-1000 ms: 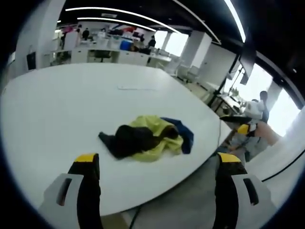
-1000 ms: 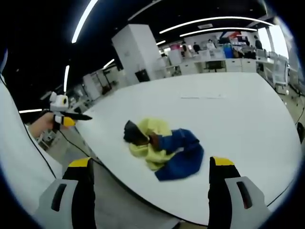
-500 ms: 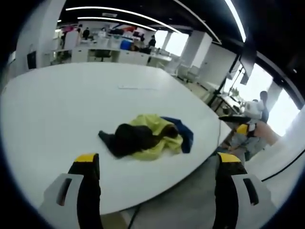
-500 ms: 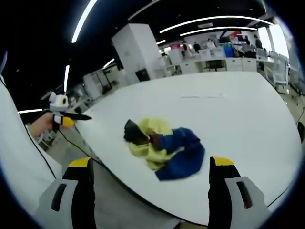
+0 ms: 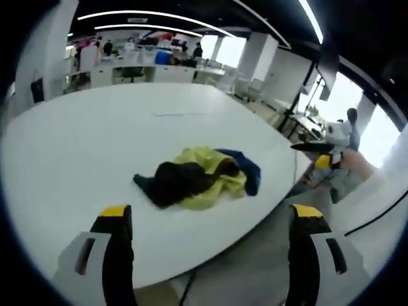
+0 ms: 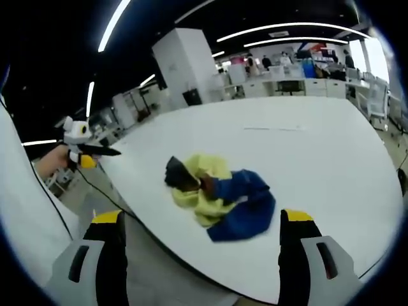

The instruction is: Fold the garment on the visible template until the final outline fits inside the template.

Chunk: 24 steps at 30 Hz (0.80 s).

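While garment (image 6: 220,196) lies crumpled on white surface (image 6: 331,159), both tongs, left (image 5: 207,223) and right (image 6: 201,229), hang wide and empty; folding unstarted, spreading comes first.

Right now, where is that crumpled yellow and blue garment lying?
The garment lies bunched on the white table near its front edge, ahead of both open grippers; in the left gripper view it sits mid-frame.
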Tool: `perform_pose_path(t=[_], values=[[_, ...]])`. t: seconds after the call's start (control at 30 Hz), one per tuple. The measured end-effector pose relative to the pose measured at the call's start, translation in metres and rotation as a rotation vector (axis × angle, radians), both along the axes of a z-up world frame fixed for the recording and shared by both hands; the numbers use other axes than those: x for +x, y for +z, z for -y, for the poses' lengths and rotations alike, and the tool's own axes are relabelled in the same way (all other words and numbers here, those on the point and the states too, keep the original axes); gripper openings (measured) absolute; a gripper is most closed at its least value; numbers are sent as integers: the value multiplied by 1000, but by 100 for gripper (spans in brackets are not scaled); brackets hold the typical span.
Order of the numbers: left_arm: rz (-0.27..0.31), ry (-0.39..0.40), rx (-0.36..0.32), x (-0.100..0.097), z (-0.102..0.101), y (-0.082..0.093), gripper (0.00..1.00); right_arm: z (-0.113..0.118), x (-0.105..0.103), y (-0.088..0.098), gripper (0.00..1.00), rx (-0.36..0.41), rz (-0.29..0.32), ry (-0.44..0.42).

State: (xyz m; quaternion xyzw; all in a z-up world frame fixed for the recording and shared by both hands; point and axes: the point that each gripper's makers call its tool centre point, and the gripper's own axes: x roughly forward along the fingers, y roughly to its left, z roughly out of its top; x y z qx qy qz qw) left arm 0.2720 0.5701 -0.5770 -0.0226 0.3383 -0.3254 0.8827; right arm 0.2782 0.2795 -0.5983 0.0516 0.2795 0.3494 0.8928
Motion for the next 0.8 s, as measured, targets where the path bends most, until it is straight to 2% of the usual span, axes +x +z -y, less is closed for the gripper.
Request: perform_pose_path(t=[0.27,0.8], values=[[-8,3,-5,6,1,-5,99,-7,4,-4,100,-48,6,32],[-31,-22,-7,12,13,-16,97,-11,6,-11,98,-81,-8,58]])
